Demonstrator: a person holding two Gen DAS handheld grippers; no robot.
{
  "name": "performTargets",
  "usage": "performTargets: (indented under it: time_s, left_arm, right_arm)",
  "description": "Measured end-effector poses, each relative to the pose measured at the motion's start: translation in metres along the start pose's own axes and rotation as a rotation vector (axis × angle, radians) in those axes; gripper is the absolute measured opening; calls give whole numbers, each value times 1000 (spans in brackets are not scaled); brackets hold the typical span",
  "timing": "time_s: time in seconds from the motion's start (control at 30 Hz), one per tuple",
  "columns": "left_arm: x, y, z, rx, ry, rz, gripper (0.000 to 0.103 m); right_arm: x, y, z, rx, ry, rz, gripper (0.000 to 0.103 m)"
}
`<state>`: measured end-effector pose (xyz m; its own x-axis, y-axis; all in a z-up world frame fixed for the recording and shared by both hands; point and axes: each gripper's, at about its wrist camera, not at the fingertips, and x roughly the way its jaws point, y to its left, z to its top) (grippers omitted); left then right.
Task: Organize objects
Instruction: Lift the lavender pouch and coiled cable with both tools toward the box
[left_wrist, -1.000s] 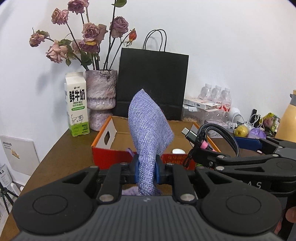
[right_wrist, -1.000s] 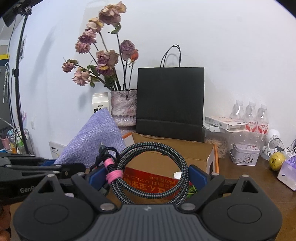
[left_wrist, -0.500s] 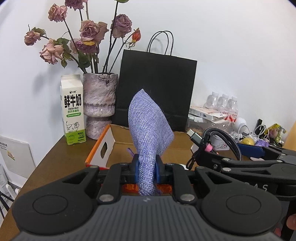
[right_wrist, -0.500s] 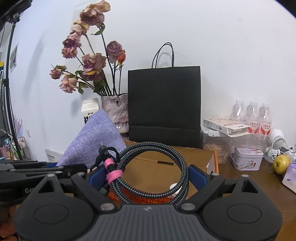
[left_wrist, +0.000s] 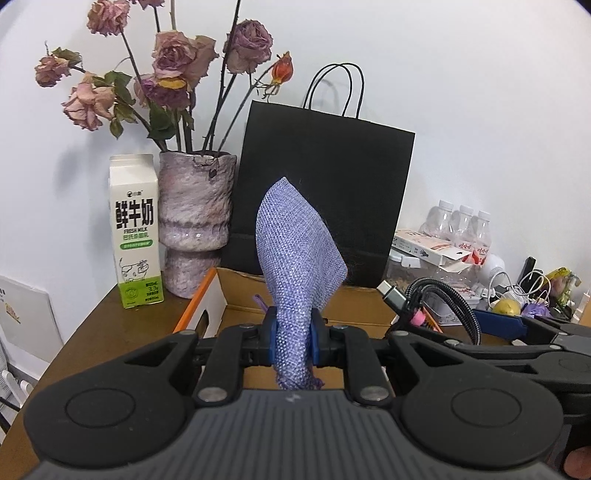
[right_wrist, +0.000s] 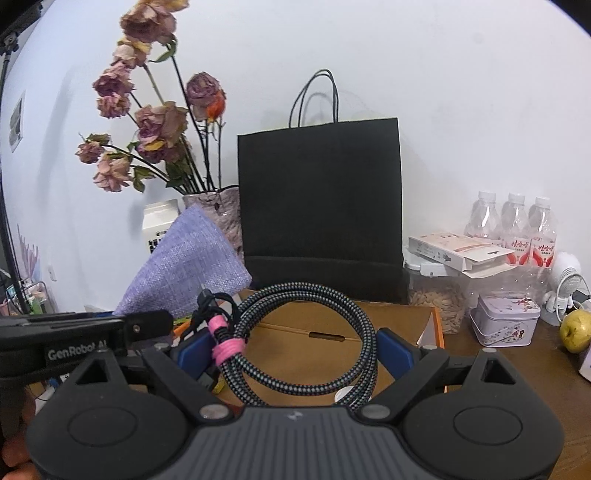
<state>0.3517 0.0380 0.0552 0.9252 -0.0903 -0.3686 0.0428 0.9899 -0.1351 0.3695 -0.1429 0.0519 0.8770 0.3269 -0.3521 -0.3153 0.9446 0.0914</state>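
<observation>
Both tongs loaded above the cardboard box.
Left tongs clench purple pouch; right tongs grasp coiled cable.

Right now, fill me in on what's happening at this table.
A person is tidying with two tools. The left hand-held gripper is shut on a purple fabric pouch, held upright. The right hand-held gripper grips a coiled braided cable bound with a pink tie. Both hover side by side above an open cardboard box, in front of a black paper bag. Neither item is in the box yet.
</observation>
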Motion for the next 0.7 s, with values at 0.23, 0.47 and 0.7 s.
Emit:
performTargets:
  time_s: [0.23,0.47,0.7]
  left_arm:
    - [24,2,4,8,24,-10,17]
    - [41,6,6,16,38,-10,17]
    - [56,9,7,24,55,-2,17]
  right_arm:
    - [21,-9,3,8,24,-8,92]
    - [39,-19,2,19,44,-27,92]
    - [53,-25,-1,23,61,-40,92]
